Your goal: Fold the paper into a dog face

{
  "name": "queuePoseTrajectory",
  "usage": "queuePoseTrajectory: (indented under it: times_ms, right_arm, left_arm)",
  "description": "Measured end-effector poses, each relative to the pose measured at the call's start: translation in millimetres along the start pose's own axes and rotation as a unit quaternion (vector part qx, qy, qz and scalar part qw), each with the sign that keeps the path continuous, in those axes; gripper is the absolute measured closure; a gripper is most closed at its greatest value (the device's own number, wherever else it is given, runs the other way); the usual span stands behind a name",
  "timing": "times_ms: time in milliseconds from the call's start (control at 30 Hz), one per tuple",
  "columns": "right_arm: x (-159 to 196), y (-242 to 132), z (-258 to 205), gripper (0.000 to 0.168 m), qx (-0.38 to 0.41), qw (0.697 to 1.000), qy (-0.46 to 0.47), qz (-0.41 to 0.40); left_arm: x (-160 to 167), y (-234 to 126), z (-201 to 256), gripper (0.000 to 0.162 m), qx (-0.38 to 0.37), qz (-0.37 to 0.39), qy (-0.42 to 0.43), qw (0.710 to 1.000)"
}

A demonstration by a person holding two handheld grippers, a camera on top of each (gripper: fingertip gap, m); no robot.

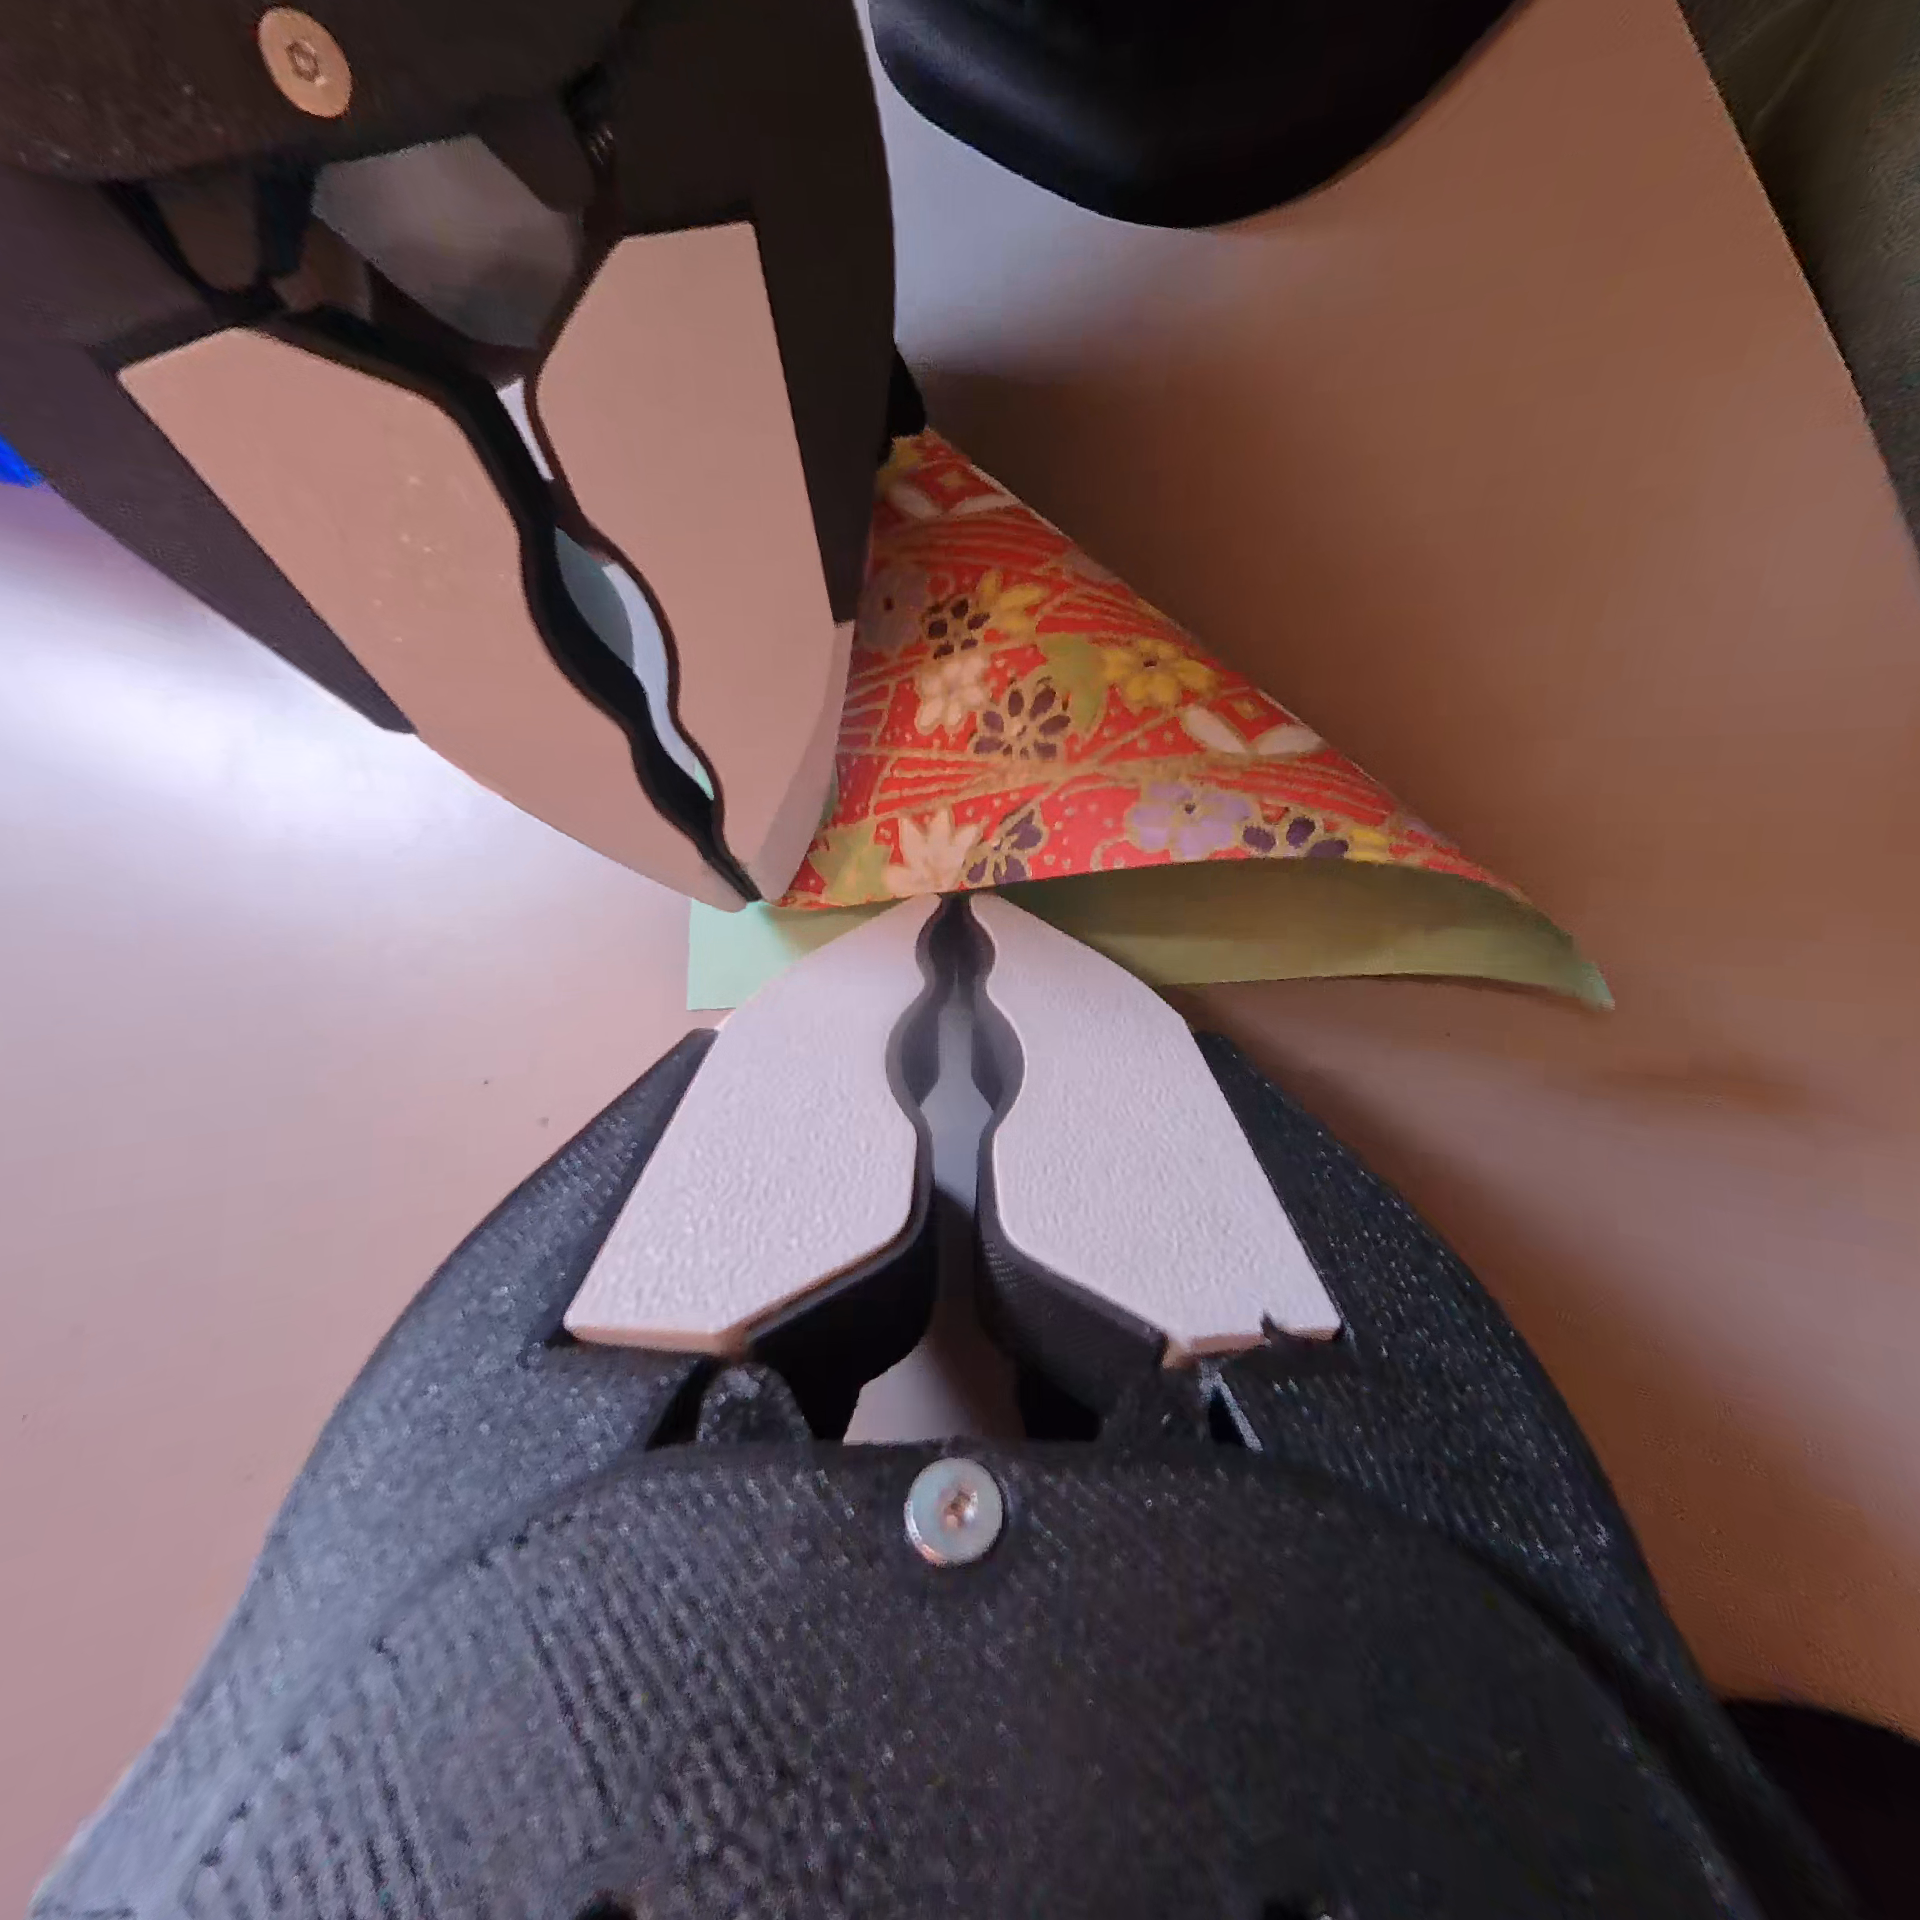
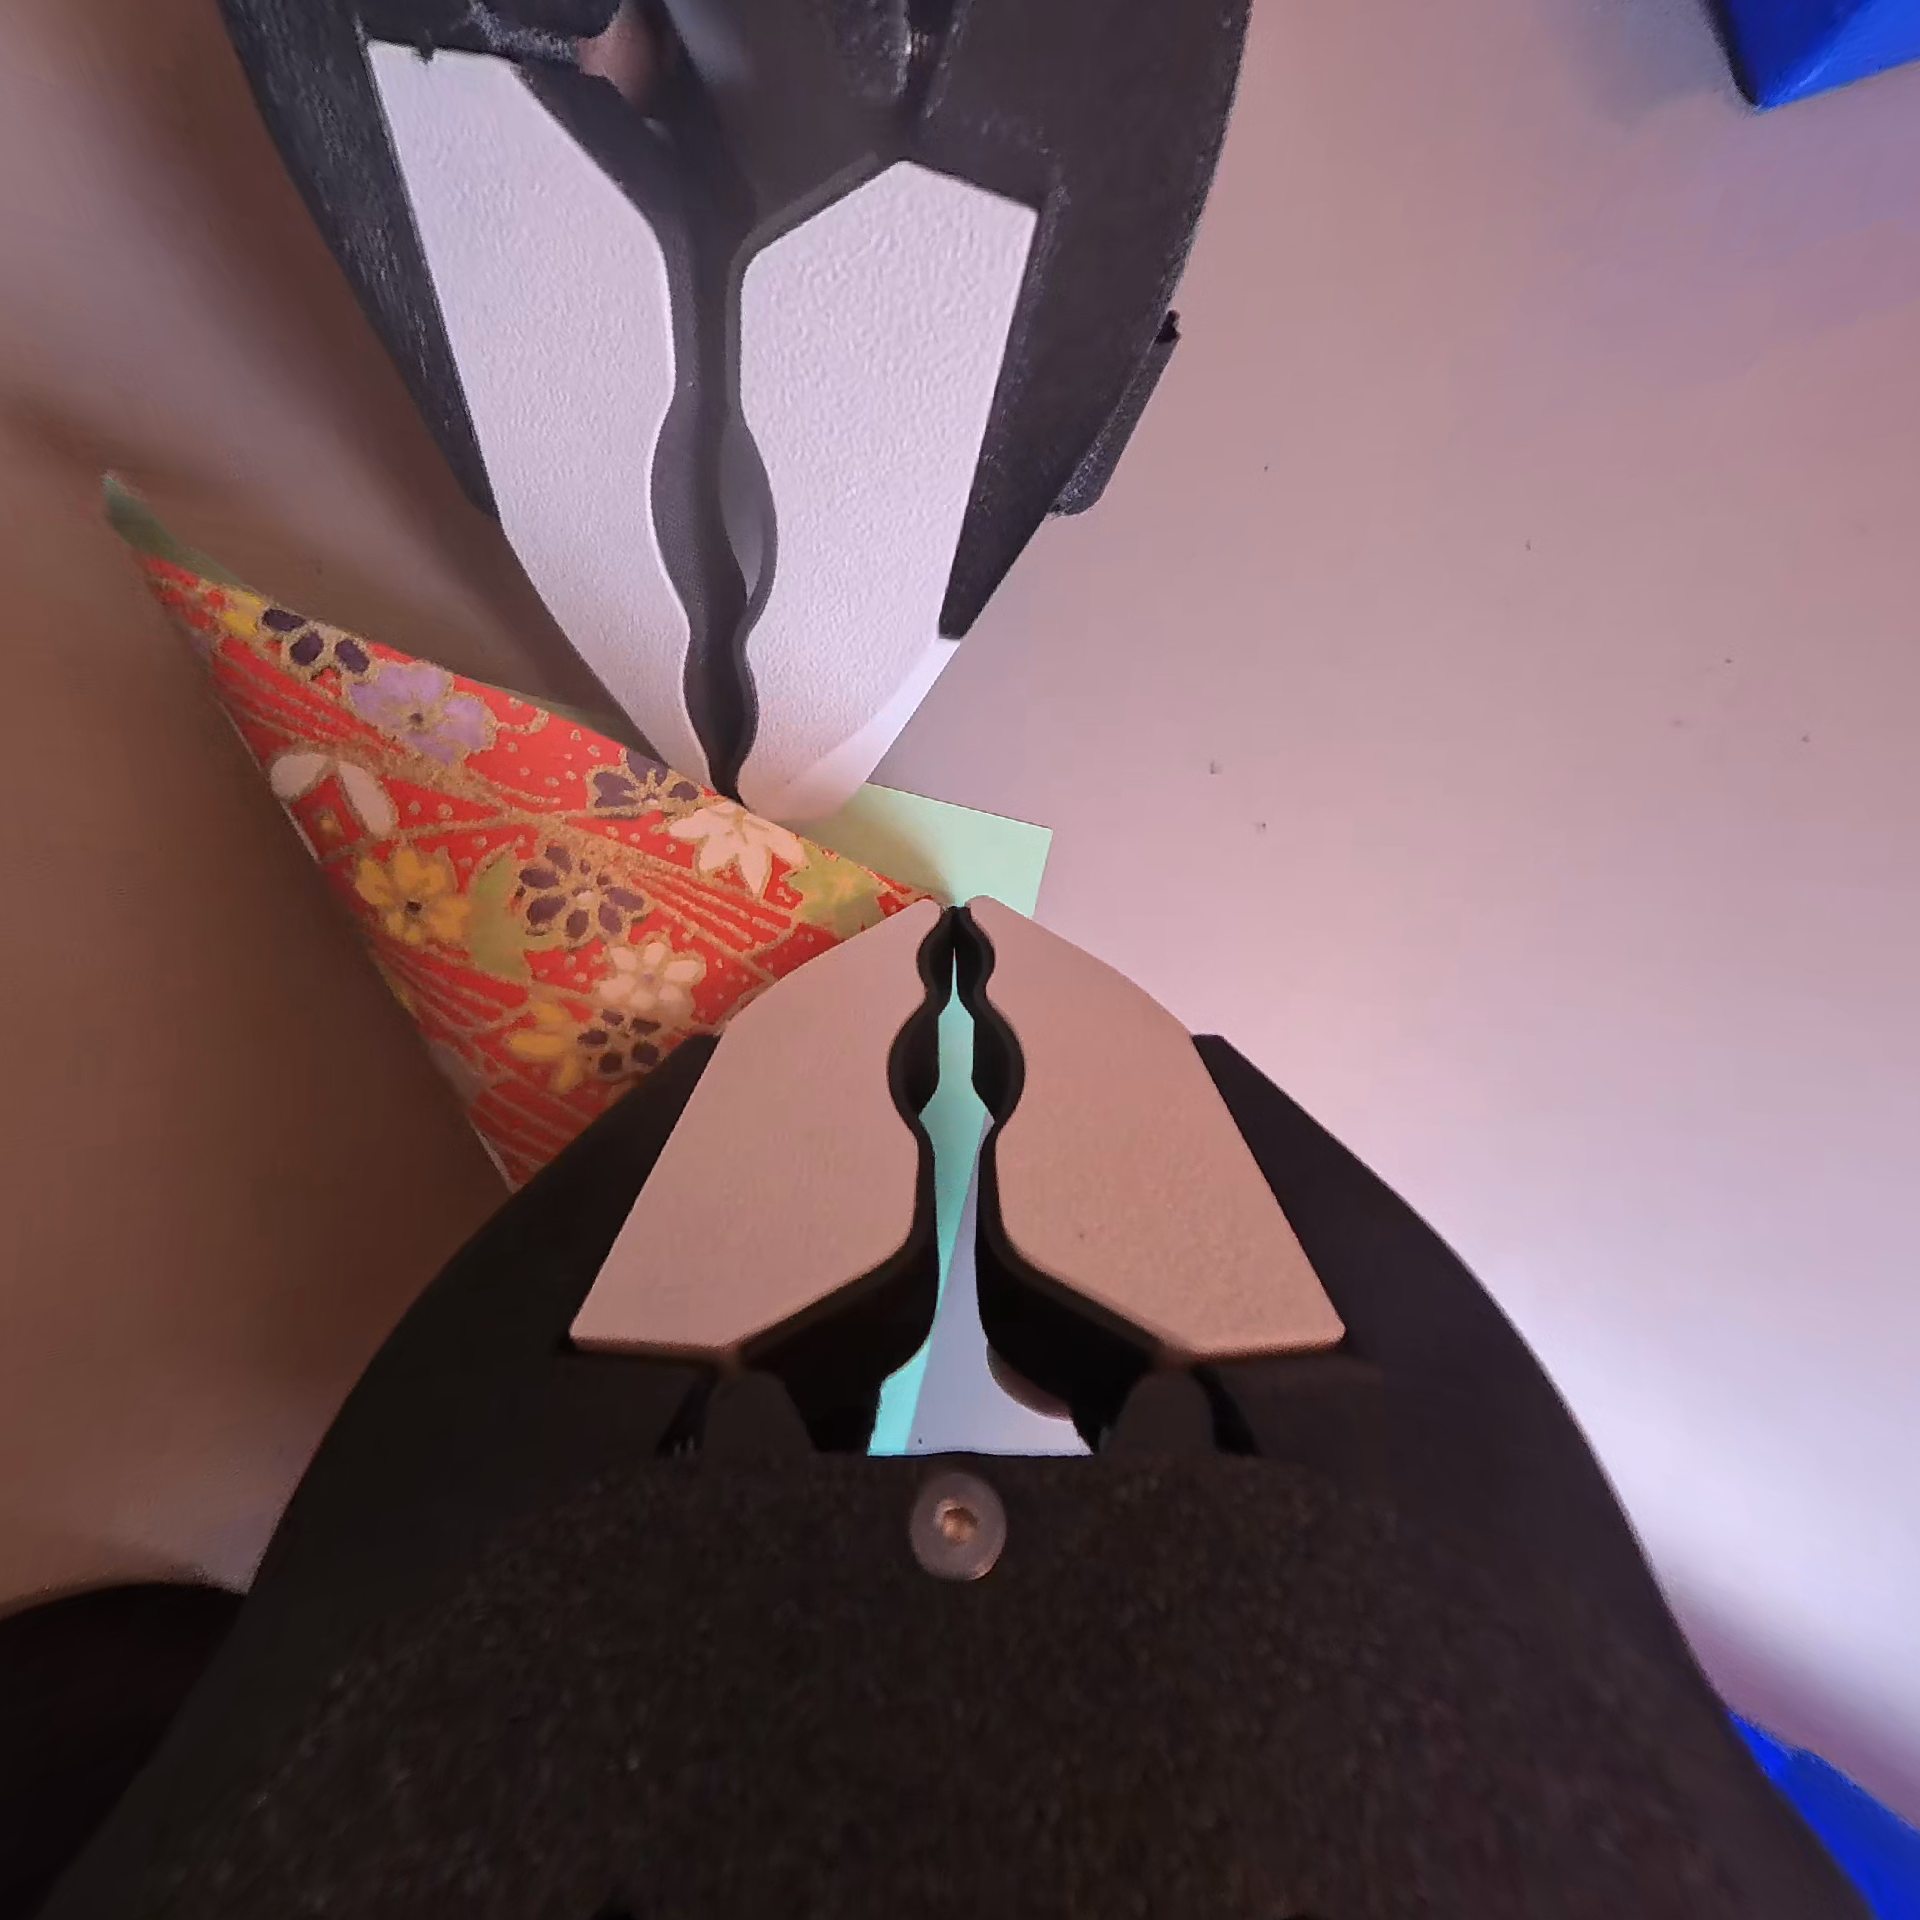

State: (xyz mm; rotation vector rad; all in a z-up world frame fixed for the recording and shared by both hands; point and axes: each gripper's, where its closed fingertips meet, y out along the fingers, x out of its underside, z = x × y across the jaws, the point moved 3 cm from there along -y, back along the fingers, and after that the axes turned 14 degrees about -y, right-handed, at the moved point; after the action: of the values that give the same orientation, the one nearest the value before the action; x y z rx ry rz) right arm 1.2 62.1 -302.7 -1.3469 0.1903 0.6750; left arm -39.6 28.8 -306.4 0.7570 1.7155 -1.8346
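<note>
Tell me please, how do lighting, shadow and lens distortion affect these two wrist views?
Left wrist view: bright glare washes the pale tabletop at left, brown shadow lies at right; the red floral-patterned folded paper stays sharp. Right wrist view: the reverse, shadow left and violet-tinted light right on the tabletop; wide-angle bulge swells the black right gripper and curves the white-padded left gripper.

No legible text — seemingly none.

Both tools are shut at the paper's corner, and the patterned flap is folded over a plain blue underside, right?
Not quite: the underside is pale green, not blue, as the right wrist view shows. The rest holds: the left tool and right tool are shut at the corner of the paper, patterned flap folded over.
</note>
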Motion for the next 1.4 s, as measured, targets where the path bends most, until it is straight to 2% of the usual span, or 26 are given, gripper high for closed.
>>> queuePoseTrajectory:
  times_ms: [267,433,800,1100,1400]
  right_arm:
    - [1,0,-3,0.168,-0.001,1.000,0.008,0.009]
    - [-1,0,-7,0.168,-0.006,1.000,0.015,0.021]
    - [2,1,2,0.168,0.035,0.999,-0.004,0.021]
    - [-2,3,0,0.168,0.050,0.998,-0.040,0.022]
    - [-1,3,2,0.168,0.053,0.998,-0.034,0.023]
  left_arm:
    - [7,-9,-31,0.162,-0.062,0.005,-0.067,0.996]
    - [4,-6,-32,0.162,-0.080,0.009,-0.061,0.995]
    - [0,-1,-27,0.162,-0.064,0.015,-0.046,0.997]
    - [0,-1,-27,0.162,-0.066,0.016,-0.045,0.997]
    - [0,-2,-26,0.162,-0.067,0.016,-0.044,0.997]
